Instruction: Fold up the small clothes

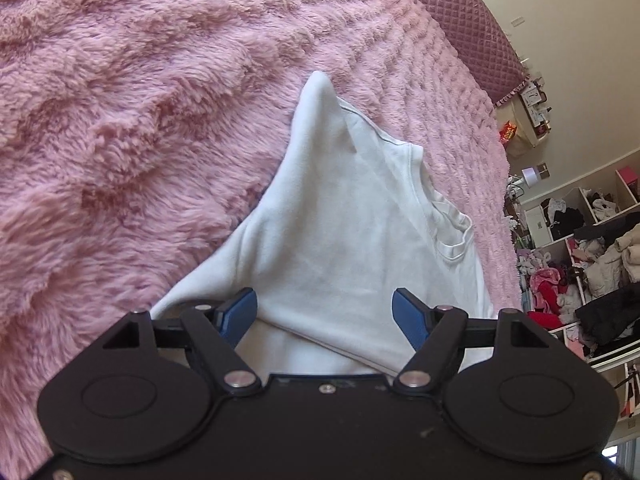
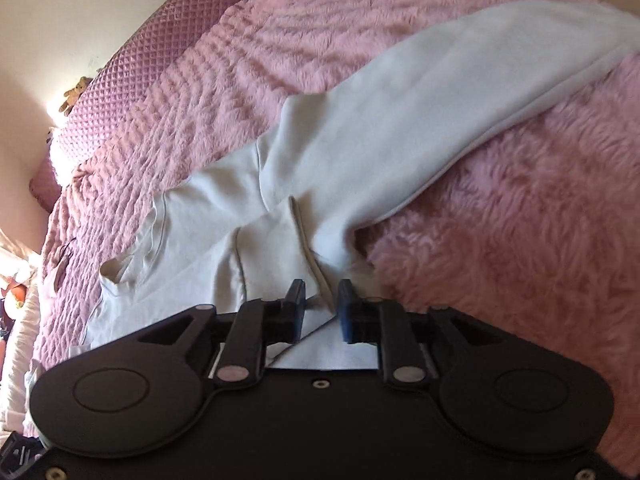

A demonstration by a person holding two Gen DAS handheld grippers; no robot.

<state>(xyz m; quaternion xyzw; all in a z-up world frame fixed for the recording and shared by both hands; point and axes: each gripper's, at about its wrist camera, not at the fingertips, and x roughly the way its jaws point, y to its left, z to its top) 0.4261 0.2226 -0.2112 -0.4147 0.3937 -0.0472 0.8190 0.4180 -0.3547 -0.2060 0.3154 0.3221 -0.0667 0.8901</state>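
I've got the white garment [image 1: 352, 216] spread on the fluffy pink blanket [image 1: 132, 128], filling the centre and lower middle of my left wrist view, its ribbed neckline [image 1: 454, 236] off to the right of centre. My left gripper [image 1: 325, 316] stands wide, blue pads [image 1: 240, 312] apart over the cloth with nothing pinched, and a folded edge runs across just below them. In the right wrist view the same garment [image 2: 360, 128] stretches from lower centre up to the upper right corner, one long sleeve [image 2: 500, 60] lying across the blanket [image 2: 520, 220]. My right gripper [image 2: 322, 308] is narrow, a seamed edge of the fabric passing between its fingers; I cannot tell whether the pads actually press on it. Quilted purple headboard [image 2: 160, 48] sits in the upper left
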